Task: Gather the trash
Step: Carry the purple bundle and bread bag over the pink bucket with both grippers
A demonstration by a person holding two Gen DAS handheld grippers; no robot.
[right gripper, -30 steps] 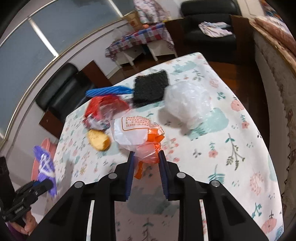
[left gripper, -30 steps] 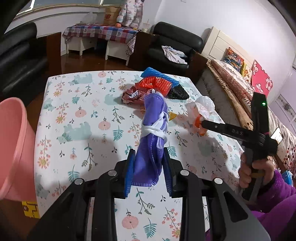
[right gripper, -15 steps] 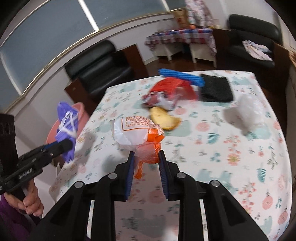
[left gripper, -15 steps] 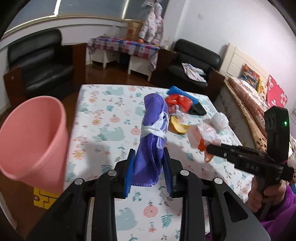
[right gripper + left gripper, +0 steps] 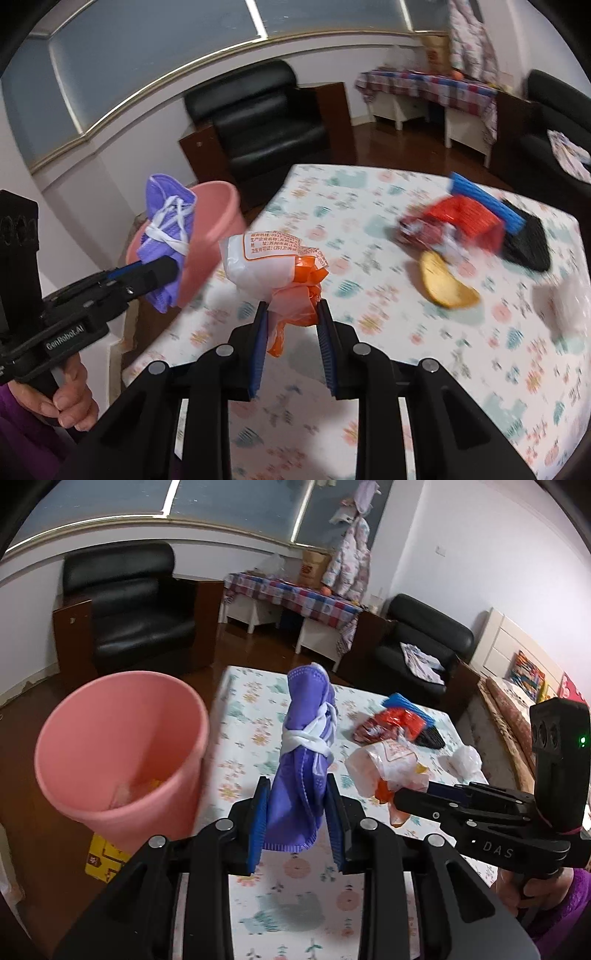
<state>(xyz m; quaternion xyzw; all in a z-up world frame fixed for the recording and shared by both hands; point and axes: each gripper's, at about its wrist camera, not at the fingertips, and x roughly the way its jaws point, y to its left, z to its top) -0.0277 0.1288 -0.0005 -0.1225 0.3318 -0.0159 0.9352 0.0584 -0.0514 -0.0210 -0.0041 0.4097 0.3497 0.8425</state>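
Observation:
My left gripper (image 5: 297, 821) is shut on a purple face mask (image 5: 304, 753) wound with its white straps, held upright above the table's left part. A pink bin (image 5: 122, 753) stands off the table's left edge, just left of the mask; some scraps lie in it. My right gripper (image 5: 290, 325) is shut on a white and orange plastic wrapper (image 5: 273, 266), held above the table. It shows in the left wrist view (image 5: 391, 771) to the right of the mask. In the right wrist view the mask (image 5: 168, 229) sits in front of the bin (image 5: 210, 236).
On the floral table (image 5: 388, 332) lie a red wrapper (image 5: 461, 218), a blue packet (image 5: 484, 201), a black pad (image 5: 526, 240), a yellow peel (image 5: 445, 282) and a crumpled clear bag (image 5: 465, 758). Black armchairs (image 5: 129, 616) and a bed (image 5: 517, 701) surround it.
Both grippers have swung left with their loads, bringing the pink bin from the left edge nearer the middle of the view. The mask and wrapper stay gripped.

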